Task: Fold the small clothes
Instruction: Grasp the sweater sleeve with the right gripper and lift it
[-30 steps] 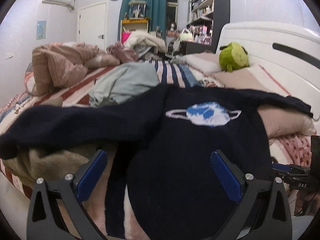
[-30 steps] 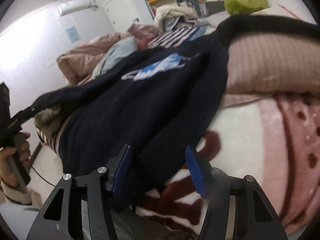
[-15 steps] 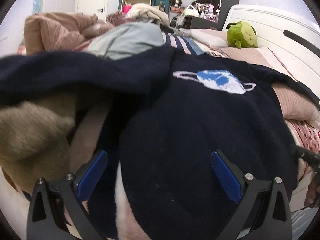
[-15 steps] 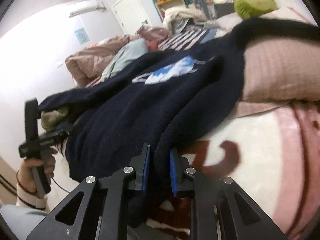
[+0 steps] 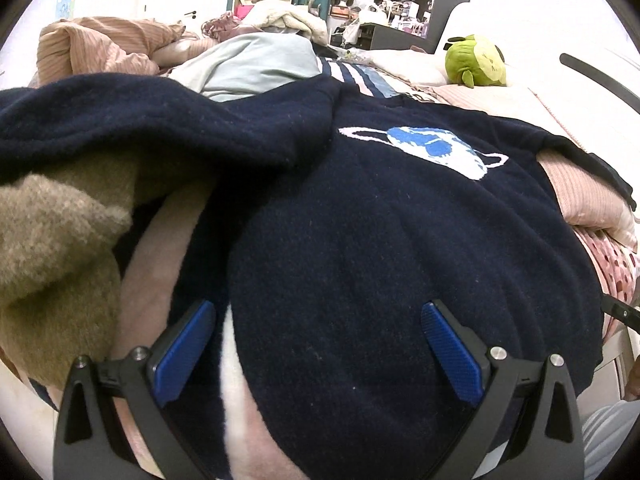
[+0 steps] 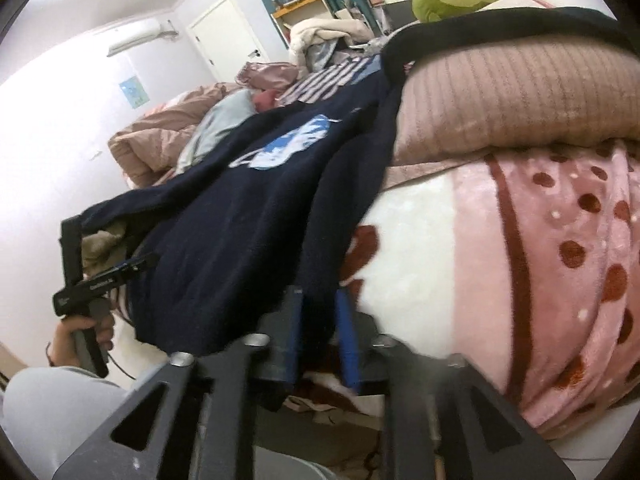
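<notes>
A navy sweater (image 5: 360, 240) with a blue and white planet print lies spread face up on the bed; it also shows in the right wrist view (image 6: 240, 224). My left gripper (image 5: 318, 326) is open, its blue pads either side of the sweater's bottom hem near its left corner. My right gripper (image 6: 320, 320) is shut on the sweater's bottom right hem. One sleeve runs left over a tan fuzzy garment (image 5: 56, 248). The other sleeve lies over a pink ribbed pillow (image 6: 512, 100).
A pink spotted blanket (image 6: 560, 260) covers the bed's near edge. A light blue garment (image 5: 256, 64), a brown quilt (image 5: 100, 48) and a green plush toy (image 5: 476, 60) lie further back. Shelves and a door stand beyond.
My right gripper closed on the sweater's hem and holds it. My left gripper moved forward and down to the hem, staying open.
</notes>
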### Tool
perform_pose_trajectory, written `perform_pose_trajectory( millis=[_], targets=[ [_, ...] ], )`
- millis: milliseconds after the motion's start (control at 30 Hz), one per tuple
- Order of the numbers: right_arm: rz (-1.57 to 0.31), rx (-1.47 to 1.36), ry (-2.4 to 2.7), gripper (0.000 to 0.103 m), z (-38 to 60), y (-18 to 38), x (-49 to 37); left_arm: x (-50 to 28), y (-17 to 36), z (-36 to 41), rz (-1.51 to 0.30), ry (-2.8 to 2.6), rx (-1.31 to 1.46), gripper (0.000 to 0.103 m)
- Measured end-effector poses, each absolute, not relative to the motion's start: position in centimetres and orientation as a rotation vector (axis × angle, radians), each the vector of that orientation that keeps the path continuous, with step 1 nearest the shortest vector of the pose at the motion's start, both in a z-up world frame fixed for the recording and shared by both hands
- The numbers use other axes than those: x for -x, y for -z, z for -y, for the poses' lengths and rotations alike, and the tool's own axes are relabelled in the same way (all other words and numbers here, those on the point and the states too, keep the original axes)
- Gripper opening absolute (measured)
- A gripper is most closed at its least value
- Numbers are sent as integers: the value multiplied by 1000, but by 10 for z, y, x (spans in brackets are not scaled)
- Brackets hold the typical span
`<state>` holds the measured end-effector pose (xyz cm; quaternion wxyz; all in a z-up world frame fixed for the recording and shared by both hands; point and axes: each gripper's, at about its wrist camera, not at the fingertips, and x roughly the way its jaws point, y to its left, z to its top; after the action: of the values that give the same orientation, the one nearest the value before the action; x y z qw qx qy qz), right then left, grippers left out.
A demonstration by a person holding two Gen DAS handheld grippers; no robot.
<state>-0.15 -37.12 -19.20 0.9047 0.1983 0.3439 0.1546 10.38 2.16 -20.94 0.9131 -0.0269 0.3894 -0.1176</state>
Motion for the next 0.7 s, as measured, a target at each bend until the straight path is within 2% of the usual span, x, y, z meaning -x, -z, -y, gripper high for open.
perform_pose_trajectory(
  millis=[67, 133, 167, 267, 400, 500, 700],
  targets=[
    [-738, -423, -381, 47, 360, 195, -6, -103, 211, -22, -803, 248, 56, 102],
    [-756, -382, -368, 38, 348, 200, -12, -101, 212, -23, -800, 249, 53, 102],
    [-749, -357, -344, 4, 344, 200, -15, -101, 213, -23, -800, 248, 51, 102],
    [-717, -335, -323, 5, 342, 192, -15, -102, 212, -22, -804, 246, 45, 102],
    [-611, -205, -218, 4, 349, 150, 7, -100, 214, -22, -803, 252, 37, 102],
    [-608, -184, -132, 4, 374, 133, 21, -99, 215, -20, -800, 245, 25, 102],
    [-815, -239, -70, 7, 395, 188, 20, -94, 199, -29, -785, 277, 57, 102]
  ],
)
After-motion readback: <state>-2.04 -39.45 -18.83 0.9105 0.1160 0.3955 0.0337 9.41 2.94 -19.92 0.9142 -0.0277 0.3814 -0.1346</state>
